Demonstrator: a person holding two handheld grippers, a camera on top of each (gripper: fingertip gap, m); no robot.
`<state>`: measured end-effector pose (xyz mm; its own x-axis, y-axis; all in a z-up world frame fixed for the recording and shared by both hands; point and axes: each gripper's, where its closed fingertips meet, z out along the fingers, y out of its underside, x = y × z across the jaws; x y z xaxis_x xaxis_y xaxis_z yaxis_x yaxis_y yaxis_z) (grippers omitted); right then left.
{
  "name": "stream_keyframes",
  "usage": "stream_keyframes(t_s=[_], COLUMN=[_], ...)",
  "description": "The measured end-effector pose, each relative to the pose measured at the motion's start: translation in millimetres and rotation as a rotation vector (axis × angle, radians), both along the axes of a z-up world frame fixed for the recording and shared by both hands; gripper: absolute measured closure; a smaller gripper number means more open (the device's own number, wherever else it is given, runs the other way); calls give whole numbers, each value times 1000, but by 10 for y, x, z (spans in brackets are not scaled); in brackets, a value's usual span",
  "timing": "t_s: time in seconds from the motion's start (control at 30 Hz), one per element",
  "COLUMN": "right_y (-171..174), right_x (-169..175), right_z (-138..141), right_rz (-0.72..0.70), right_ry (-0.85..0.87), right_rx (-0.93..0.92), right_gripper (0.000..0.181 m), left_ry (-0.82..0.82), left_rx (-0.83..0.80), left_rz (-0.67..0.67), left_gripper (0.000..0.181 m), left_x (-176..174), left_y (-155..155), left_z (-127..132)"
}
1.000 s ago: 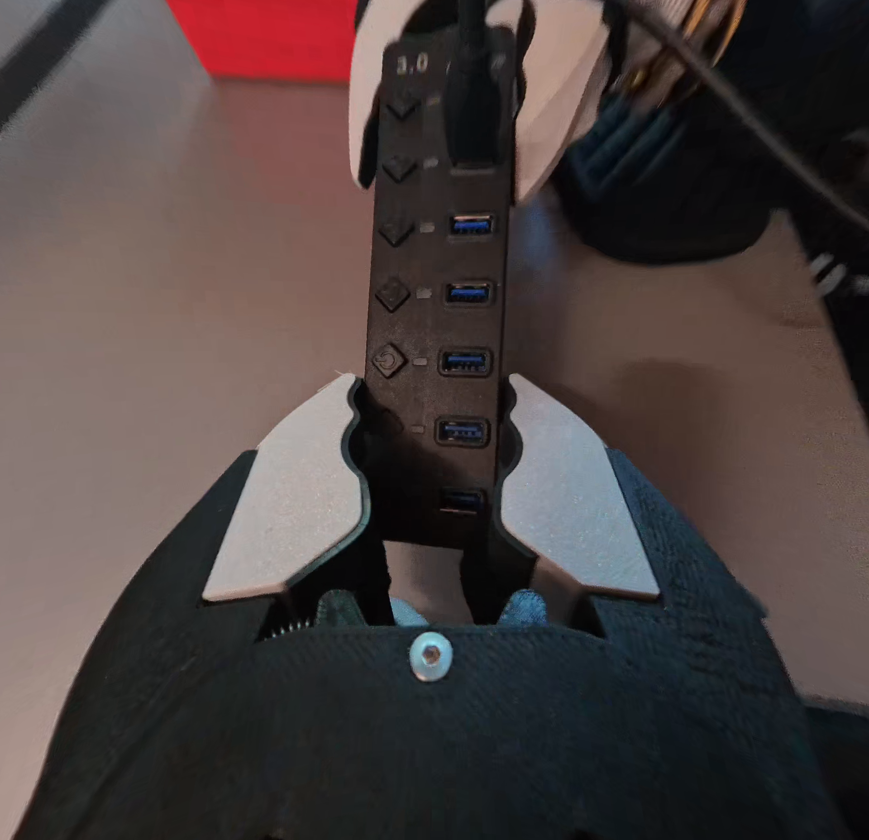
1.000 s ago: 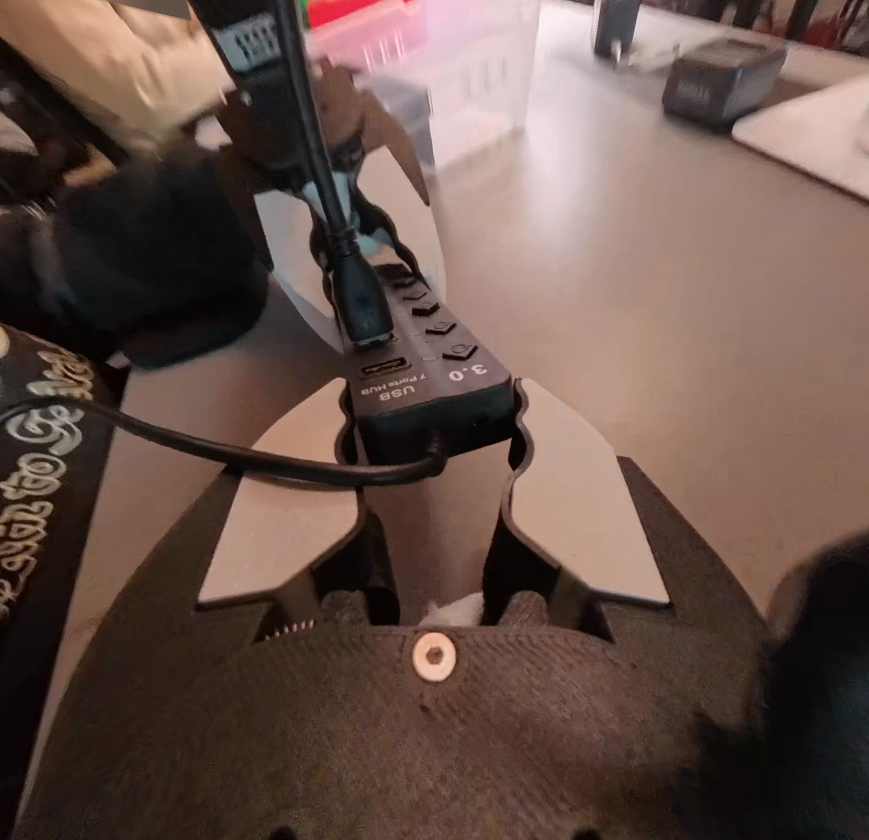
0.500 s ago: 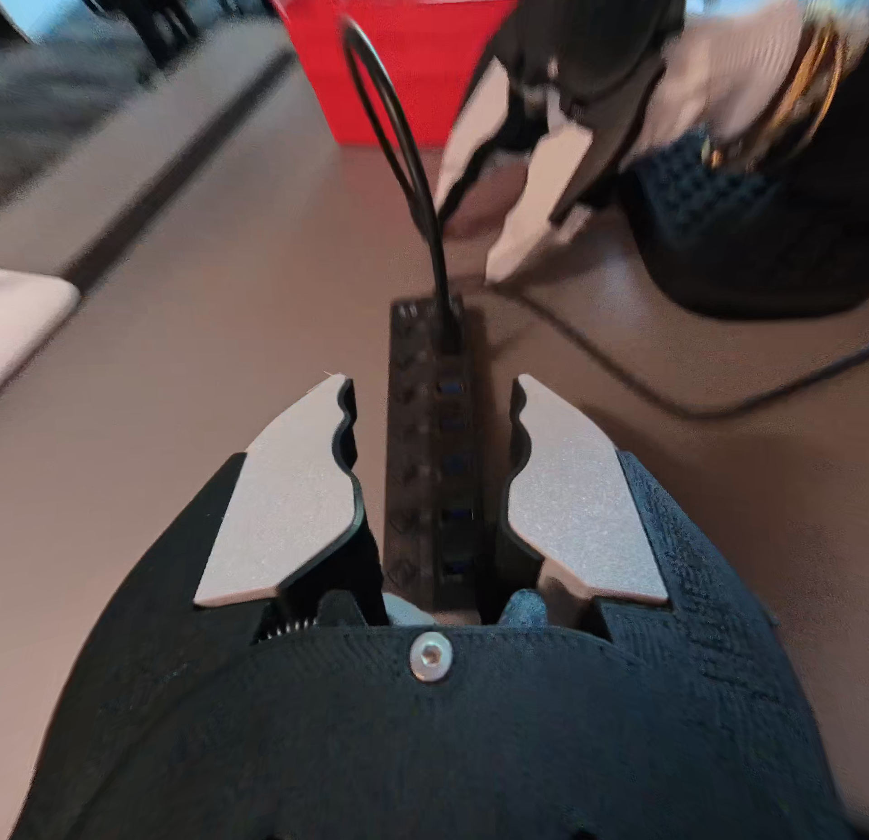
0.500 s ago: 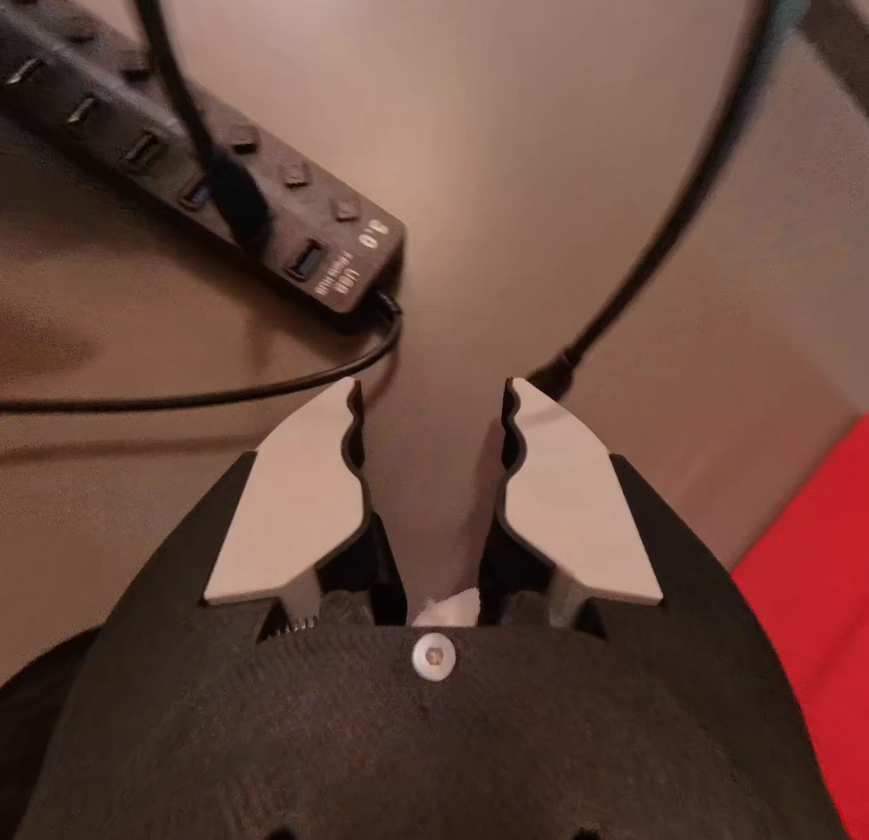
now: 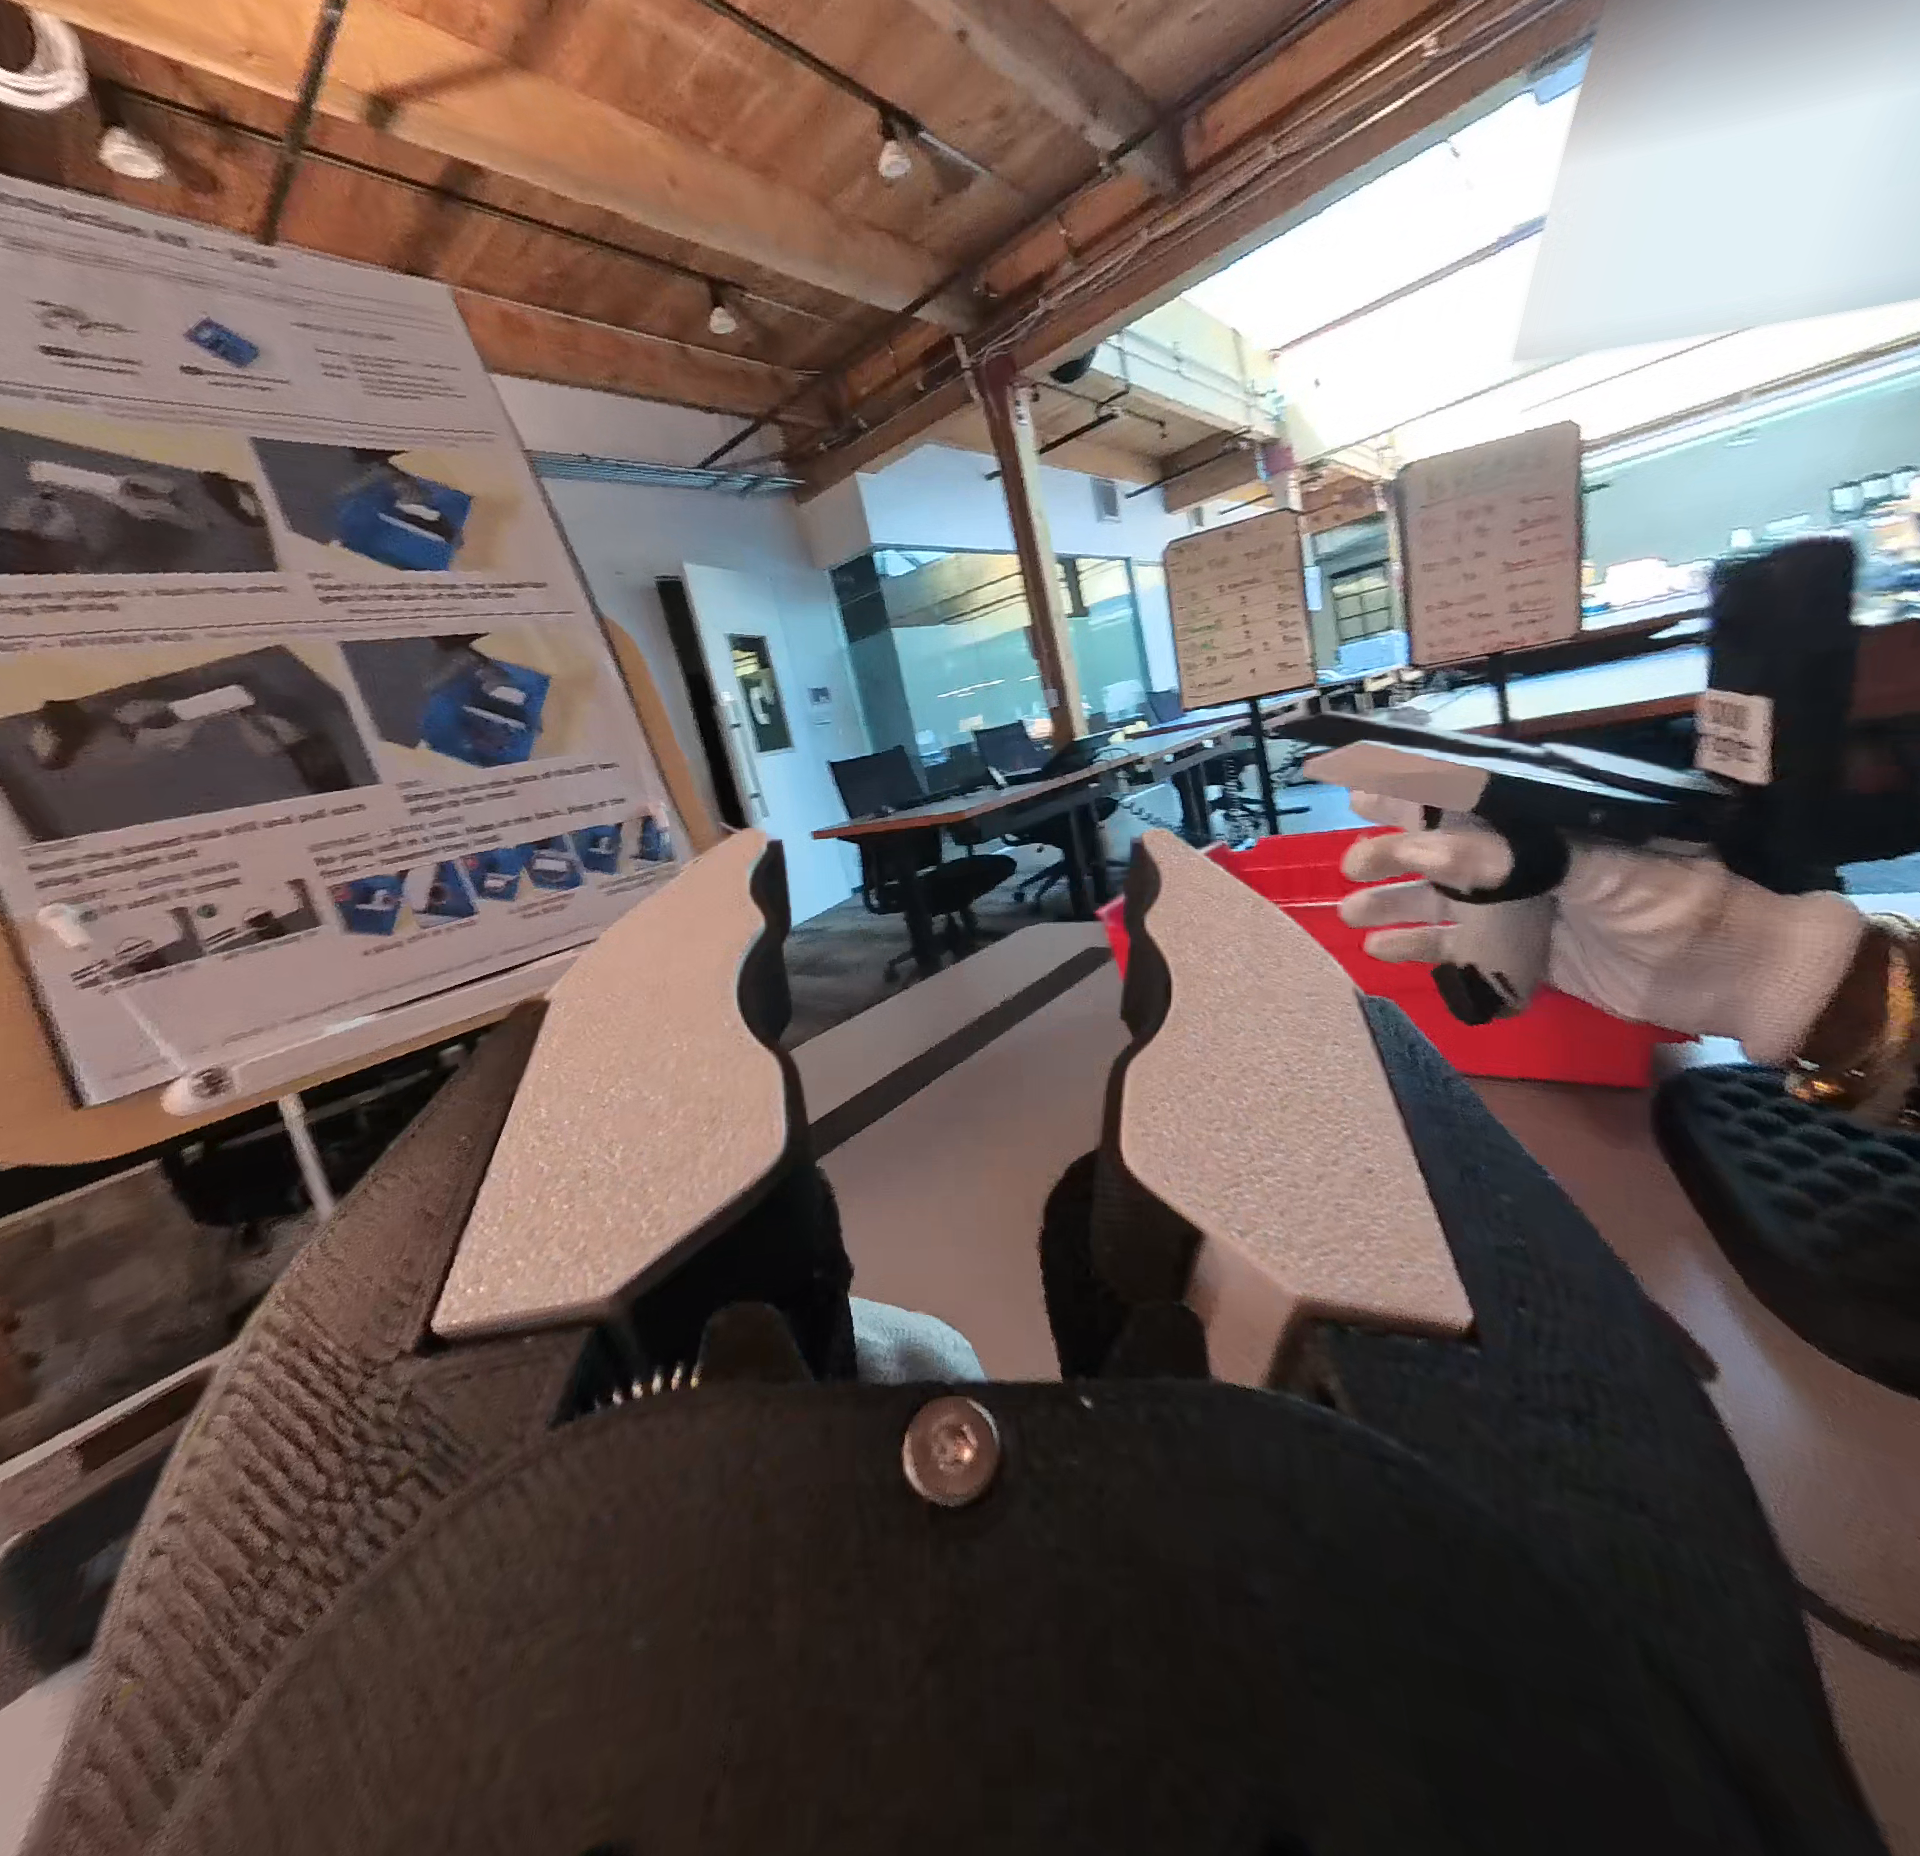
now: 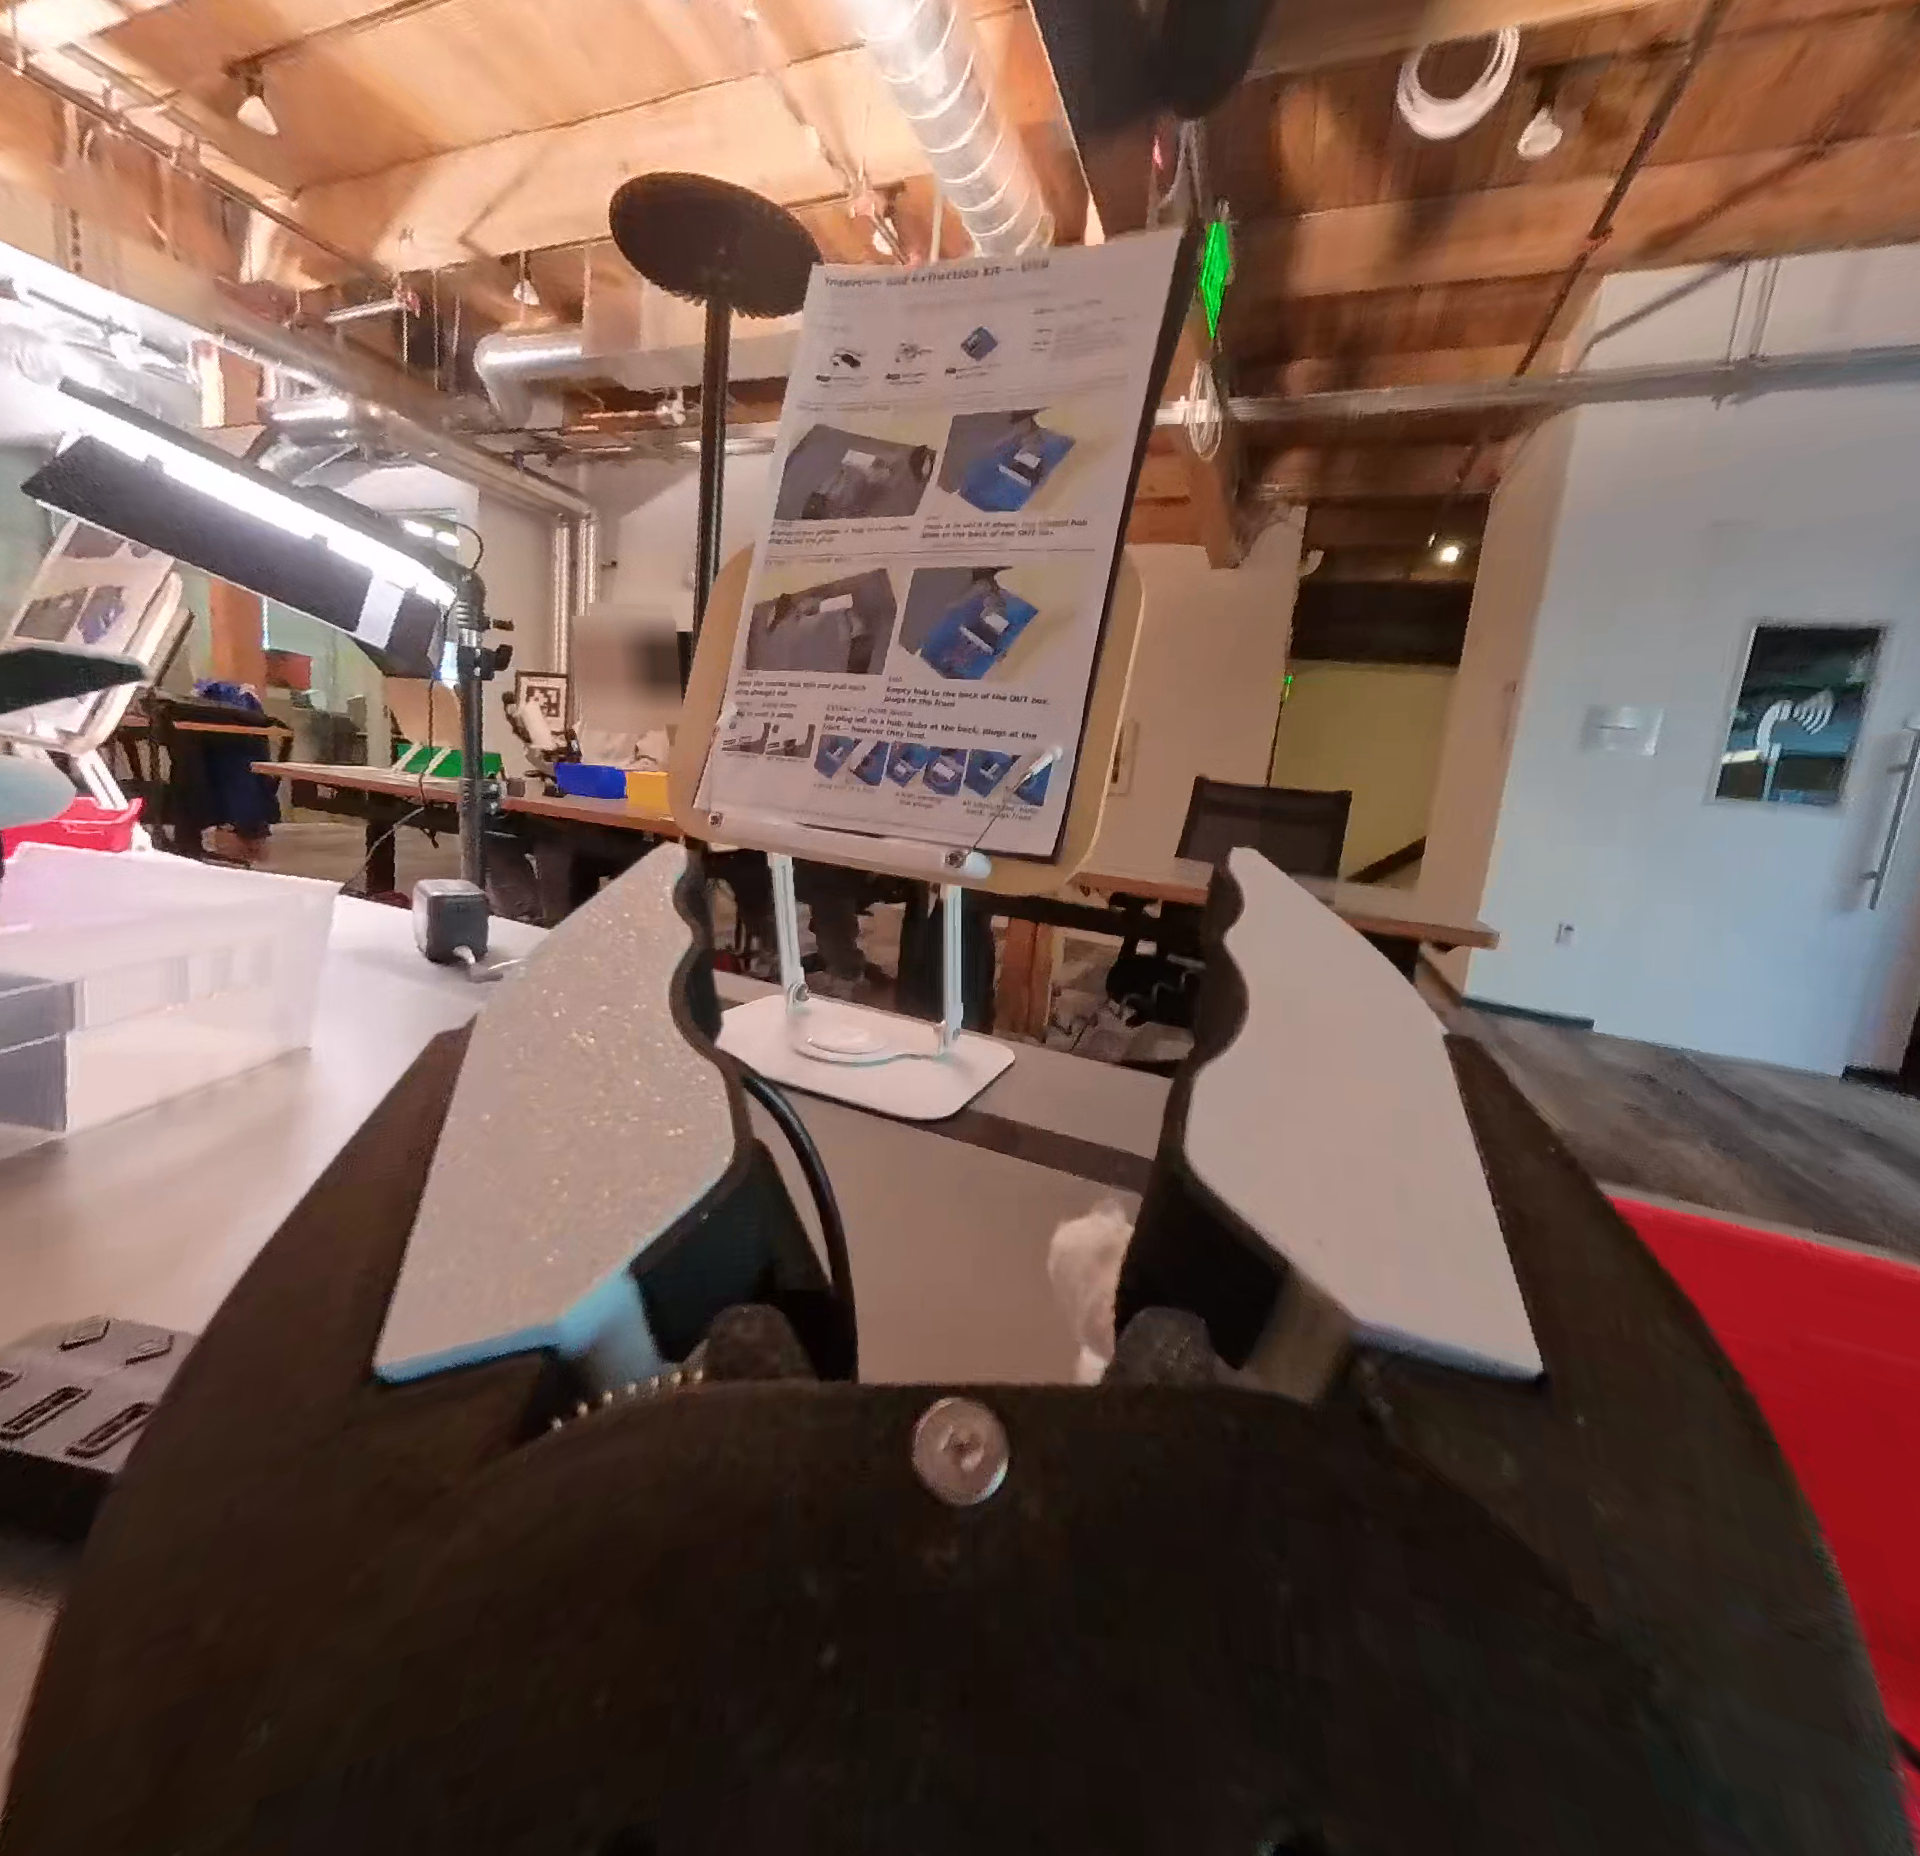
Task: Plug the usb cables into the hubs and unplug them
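Observation:
My left gripper (image 5: 956, 861) is open and empty, lifted and pointing out across the room. My right gripper (image 6: 956, 871) is open and empty, also lifted. One end of the black USB hub (image 6: 73, 1391) lies on the table at the lower left of the right wrist view, below and left of that gripper. A black cable (image 6: 821, 1214) rises behind the gap between the right fingers. In the left wrist view the right gripper (image 5: 1371, 767) shows edge-on at the right, held by a white-gloved hand (image 5: 1621, 933). No hub or cable shows in the left wrist view.
A red bin (image 5: 1299, 902) stands on the table ahead and also shows in the right wrist view (image 6: 1787, 1370). A black foam pad (image 5: 1787, 1172) lies at the right. An instruction board on a white stand (image 6: 935, 580) stands ahead, and a clear plastic bin (image 6: 156, 975) at the left.
Both grippers have let go of the hub, which now lies on the table, and have swung up from it to face the room. Both remain open.

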<state>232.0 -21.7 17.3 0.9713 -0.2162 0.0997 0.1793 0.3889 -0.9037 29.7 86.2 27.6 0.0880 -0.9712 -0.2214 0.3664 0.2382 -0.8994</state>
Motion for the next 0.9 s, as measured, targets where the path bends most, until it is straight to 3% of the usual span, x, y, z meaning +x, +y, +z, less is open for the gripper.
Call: stream_keyframes(t_s=[0.17,0.27,0.37,0.43,0.5,0.57,0.63,0.77,0.9], right_y=[89,143,165,174,194,217,228,243,249], right_x=[-66,-108,-165,-206,-232,-250,-249,-270,-278], right_z=[-92,-162,-177,-175,-197,-235,-258,-281,-297], right_rz=[108,153,193,212,217,218,215,230,231], right_ry=[100,140,152,153,146,136,131,137,129], right_rx=[-36,-72,-86,-92,-109,-138,-154,-166,-179], right_gripper=[88,89,89,91,91,91,91,92,93], left_ry=[79,236,363,405,513,697,944,1325,1470], left_rx=[78,127,106,23,-111,-230,-356,-499,-541], left_rz=[-70,-43,109,215,289,331,335,386,381], left_gripper=[120,127,123,114,115,121,131,140,148], left_x=[99,-14,-416,-804,-1190,-1500,-1729,-1975,-1965], left_y=[-205,-294,-80,199,491,712,832,1004,1081], left_z=[-88,-105,-22,62,-11,-296,-757,-1544,-1878])
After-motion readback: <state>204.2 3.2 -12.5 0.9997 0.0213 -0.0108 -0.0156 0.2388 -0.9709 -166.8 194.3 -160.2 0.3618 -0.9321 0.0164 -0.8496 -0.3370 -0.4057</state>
